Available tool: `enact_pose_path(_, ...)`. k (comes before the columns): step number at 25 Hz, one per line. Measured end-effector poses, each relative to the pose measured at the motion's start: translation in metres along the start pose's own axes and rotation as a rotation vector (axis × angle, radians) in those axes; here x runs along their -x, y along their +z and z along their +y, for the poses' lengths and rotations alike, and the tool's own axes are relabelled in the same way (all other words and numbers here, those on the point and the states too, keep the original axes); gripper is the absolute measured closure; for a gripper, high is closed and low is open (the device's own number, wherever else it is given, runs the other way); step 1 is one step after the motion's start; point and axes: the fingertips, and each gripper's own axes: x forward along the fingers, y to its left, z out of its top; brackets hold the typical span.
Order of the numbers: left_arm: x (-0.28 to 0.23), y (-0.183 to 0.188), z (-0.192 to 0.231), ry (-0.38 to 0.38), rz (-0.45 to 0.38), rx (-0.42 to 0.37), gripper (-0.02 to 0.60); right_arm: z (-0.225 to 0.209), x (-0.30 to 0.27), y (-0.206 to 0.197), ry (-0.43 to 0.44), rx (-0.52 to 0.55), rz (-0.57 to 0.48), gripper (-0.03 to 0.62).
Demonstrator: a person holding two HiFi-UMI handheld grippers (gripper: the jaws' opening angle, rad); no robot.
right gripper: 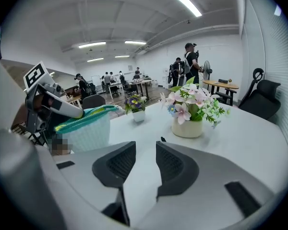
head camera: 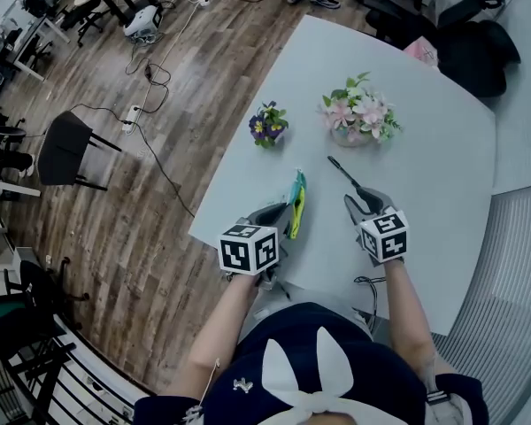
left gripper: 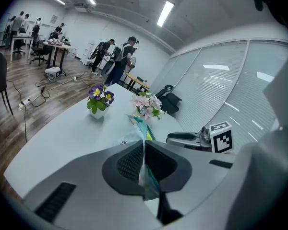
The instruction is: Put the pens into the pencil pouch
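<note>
One broad white surface (head camera: pixel 425 131) carries everything that matters. On it stands the pouch (head camera: pixel 296 200), a pale mesh bag with a teal rim and a yellow-green strip along the mouth. It is held up on edge at the near side. The left tongs (left gripper: pixel 144 152) are clamped together on its nearer end, and the fabric is pinched flat between the pads.

The right tongs (right gripper: pixel 145 152) stand apart with nothing between them, only bare surface showing through the gap. They sit just right of the pouch and point away from the person.

Smallest is the pen (head camera: pixel 343 173): slim, dark, and the only one I can find. It lies flat on the surface just beyond the right tongs. Its long axis slants from far-left to near-right, and its near end points almost at those tongs. In the right gripper view only its tip (right gripper: pixel 162 139) peeks over the right jaw.

The right tongs are plainly the nearer. They would likely need to reach forward and cross the pen's line to grip it, then carry it left to the pouch.
</note>
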Motion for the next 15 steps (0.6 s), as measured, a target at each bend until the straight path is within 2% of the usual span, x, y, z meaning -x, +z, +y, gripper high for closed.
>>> enact_pose_path(15,-0.008,0.007,0.001,-0.029,0.007,0.02,0.551,-0.049,-0.04,-0.055,-0.089,0.018,0.166,0.461)
